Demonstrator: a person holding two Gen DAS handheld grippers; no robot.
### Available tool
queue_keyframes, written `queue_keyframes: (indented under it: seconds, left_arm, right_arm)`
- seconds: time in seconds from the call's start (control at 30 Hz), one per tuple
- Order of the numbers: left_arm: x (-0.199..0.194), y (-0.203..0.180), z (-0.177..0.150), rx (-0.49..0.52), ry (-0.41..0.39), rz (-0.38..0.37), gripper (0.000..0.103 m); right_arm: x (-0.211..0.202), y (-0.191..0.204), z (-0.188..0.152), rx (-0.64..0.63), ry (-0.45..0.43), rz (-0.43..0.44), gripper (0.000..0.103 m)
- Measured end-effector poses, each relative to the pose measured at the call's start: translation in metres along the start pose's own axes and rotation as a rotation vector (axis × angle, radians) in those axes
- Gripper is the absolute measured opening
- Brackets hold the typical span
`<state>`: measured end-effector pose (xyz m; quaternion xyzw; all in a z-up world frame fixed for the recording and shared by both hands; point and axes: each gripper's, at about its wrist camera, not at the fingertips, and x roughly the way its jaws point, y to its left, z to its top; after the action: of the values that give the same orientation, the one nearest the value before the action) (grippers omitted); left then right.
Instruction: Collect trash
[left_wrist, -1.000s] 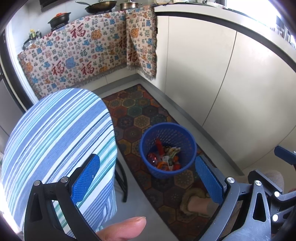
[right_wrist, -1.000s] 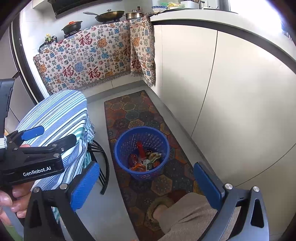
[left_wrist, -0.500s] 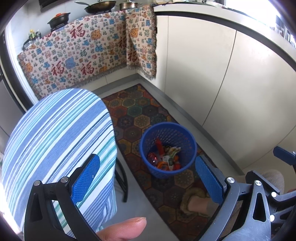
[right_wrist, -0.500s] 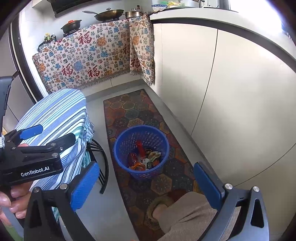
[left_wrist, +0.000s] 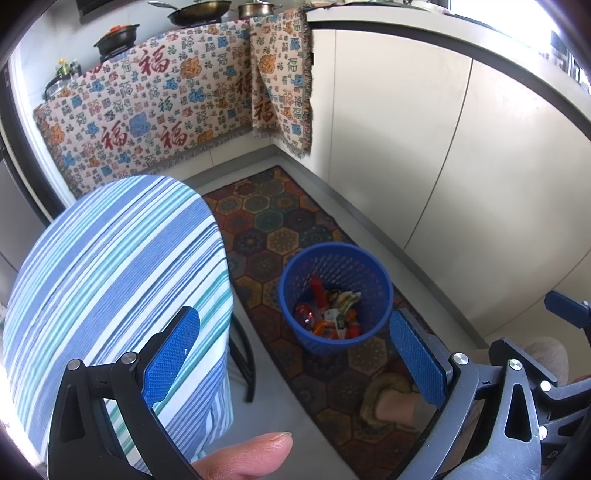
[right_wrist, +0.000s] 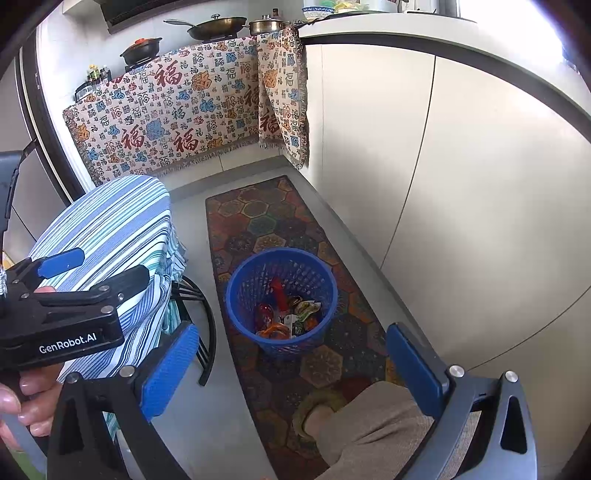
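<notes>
Well, I held both grippers up high over the kitchen floor, and I think that was so I could look down and hunt for more trash. The left gripper (left_wrist: 295, 343) had its jaws wide apart and held nothing. The right gripper (right_wrist: 291, 365) had its jaws wide apart too, with nothing between them.

The trash (left_wrist: 328, 314) lay at the bottom of the blue basket (left_wrist: 334, 258), a small pile of red, orange and white wrappers. From the left camera the basket sat at about 5 o'clock from the middle, down on the patterned rug (left_wrist: 266, 218). I think it stood there, out on the floor, so things could drop straight in from above.

At 9 o'clock was a round bench (left_wrist: 118, 266) with a striped blue cloth over it. I saw nothing lying on the cloth. Its black legs (right_wrist: 207, 332) stood just beside the basket, so I would have to mind them if I went low.

My foot in a slipper (right_wrist: 317, 413) rested on the rug near the basket, at about 6 o'clock. Plain cupboard doors (right_wrist: 461, 177) ran along at 3 o'clock. At 12 o'clock a flowery cloth (right_wrist: 166, 122) hung down under some pans (right_wrist: 218, 27).

I saw no loose trash on the floor or rug, so I guessed the job was almost done.
</notes>
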<state>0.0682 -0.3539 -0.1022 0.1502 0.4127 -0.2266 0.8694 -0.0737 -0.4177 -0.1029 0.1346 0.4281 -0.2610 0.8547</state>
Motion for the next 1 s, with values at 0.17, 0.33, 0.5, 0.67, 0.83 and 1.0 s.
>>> queue_keyframes:
  seconds: [0.17, 0.33, 0.5, 0.67, 0.83, 1.0]
  left_arm:
    - [0.0001, 0.0008, -0.0005, 0.002, 0.001, -0.003, 0.102]
    - [-0.0008, 0.0016, 0.0001, 0.010, 0.002, -0.006, 0.102]
    - [-0.0016, 0.0023, 0.0009, 0.011, 0.001, -0.008, 0.102]
    - [-0.0019, 0.0019, 0.0008, 0.013, 0.001, -0.008, 0.102]
    - [-0.0027, 0.0029, 0.0029, 0.019, 0.003, -0.011, 0.102]
    - [-0.0030, 0.0039, 0.0039, 0.018, 0.005, -0.015, 0.102]
  right_arm:
    - [-0.0022, 0.0012, 0.0000, 0.002, -0.009, 0.000, 0.103]
    - [-0.0029, 0.0010, 0.0003, 0.006, -0.010, 0.001, 0.103]
    - [-0.0028, -0.0003, 0.0001, 0.006, -0.010, 0.003, 0.103]
    - [-0.0027, -0.0006, 0.0000, 0.007, -0.010, 0.005, 0.103]
    - [-0.0028, -0.0007, -0.0002, 0.008, -0.010, 0.005, 0.103]
    - [-0.0021, -0.0013, 0.0003, 0.007, -0.008, 0.005, 0.103]
